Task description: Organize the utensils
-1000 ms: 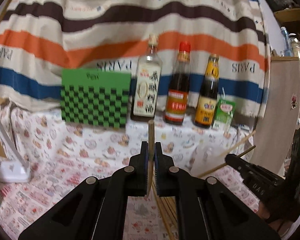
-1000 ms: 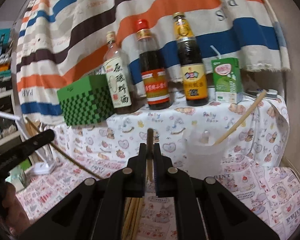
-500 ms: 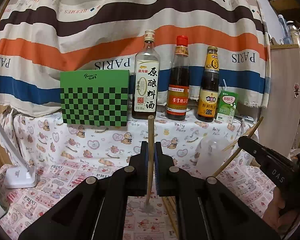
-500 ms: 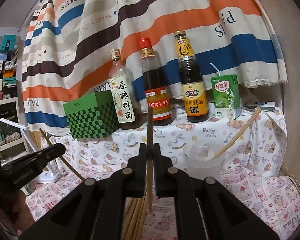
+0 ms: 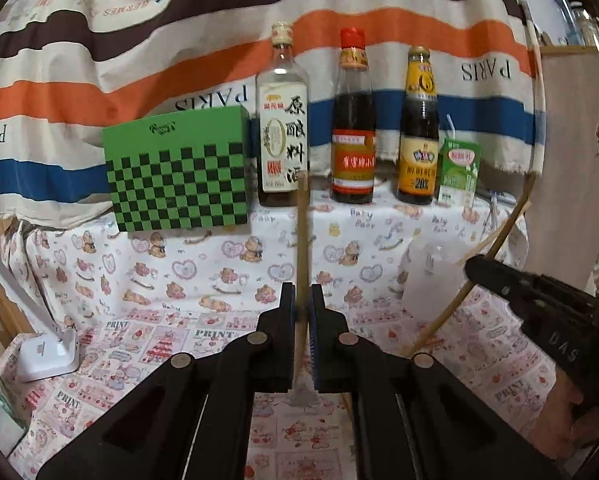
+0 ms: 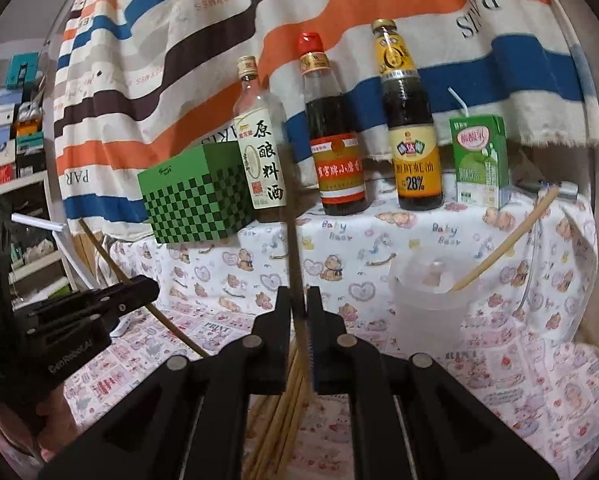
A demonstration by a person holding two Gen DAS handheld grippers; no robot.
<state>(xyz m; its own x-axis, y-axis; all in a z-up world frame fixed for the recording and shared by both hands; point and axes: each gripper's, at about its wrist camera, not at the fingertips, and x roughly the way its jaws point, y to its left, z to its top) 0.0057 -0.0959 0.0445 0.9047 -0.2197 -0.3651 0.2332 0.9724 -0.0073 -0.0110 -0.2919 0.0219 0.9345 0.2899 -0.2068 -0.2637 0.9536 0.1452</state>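
Note:
My left gripper is shut on a wooden chopstick that stands upright above the patterned cloth. My right gripper is shut on another chopstick, also upright and tilted slightly left. Several loose chopsticks lie on the cloth under the right gripper. A translucent plastic cup stands to the right with one chopstick leaning in it; the cup also shows in the left wrist view. Each gripper appears in the other's view, the right gripper and the left gripper.
On a raised shelf at the back stand a green checkered box, three sauce bottles and a green drink carton. A white lamp base sits at the left. A striped cloth hangs behind. A wooden panel is at the right.
Both grippers have lifted and drawn back with their chopsticks; the left view swung and now sits slightly lower and closer. Both stay shut.

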